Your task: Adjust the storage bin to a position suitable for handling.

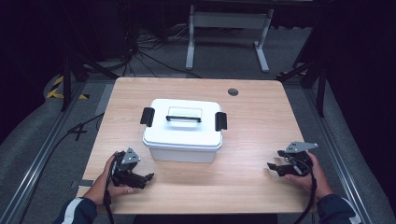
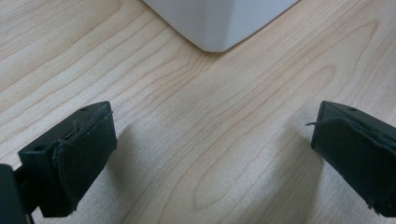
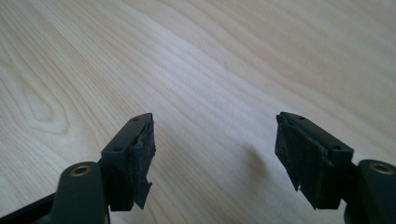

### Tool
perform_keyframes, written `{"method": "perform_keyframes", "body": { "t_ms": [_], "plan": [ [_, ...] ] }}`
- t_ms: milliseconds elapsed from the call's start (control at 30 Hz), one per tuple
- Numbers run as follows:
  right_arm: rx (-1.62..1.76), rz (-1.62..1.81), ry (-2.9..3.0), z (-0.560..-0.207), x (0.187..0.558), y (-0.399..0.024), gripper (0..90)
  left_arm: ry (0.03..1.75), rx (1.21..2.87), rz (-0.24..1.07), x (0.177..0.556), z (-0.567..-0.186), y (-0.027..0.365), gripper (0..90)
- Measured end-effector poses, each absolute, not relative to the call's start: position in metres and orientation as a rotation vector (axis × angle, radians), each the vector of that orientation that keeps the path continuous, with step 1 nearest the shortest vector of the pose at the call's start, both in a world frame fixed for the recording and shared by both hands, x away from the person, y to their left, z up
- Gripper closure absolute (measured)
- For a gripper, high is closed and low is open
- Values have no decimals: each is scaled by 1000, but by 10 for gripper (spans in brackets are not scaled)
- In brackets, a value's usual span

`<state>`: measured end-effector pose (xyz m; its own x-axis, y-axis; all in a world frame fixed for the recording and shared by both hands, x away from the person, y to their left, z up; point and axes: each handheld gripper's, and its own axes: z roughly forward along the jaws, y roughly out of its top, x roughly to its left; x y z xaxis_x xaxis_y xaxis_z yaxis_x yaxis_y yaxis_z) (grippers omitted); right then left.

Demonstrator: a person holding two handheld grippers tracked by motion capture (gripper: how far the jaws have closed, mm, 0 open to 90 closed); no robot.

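A white lidded box (image 1: 183,130) sits near the middle of the wooden table (image 1: 252,186), with a black handle (image 1: 183,118) across its lid and a black latch (image 1: 147,116) on each short end. The left gripper (image 1: 140,178) rests on the table just in front of the box's near left corner, its jaws spread wide with nothing but bare wood between them. In the left gripper view the box (image 2: 219,21) is cut off by the top edge, leaving just one rounded lower corner. The right gripper (image 1: 275,159) lies well to the right of the box, near the table's front right part, jaws likewise wide apart and holding nothing. The box's far side and its contents are hidden.
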<state>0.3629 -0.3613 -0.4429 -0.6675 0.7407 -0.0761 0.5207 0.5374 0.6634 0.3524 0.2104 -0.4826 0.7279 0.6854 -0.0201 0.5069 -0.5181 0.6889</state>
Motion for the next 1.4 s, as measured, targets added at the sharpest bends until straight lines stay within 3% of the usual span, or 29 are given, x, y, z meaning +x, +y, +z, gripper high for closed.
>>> {"method": "perform_keyframes", "body": {
  "t_ms": [467,1033,1400],
  "plan": [
    [719,831,2487,-352,388,-307,361,888,2245,317,354,-482,210,4],
    [550,826,2513,-303,408,-253,398,888,2244,314,354,-482,210,4],
    [460,832,2544,-290,422,-212,400,877,2248,329,355,-482,211,4]
  ]
}}
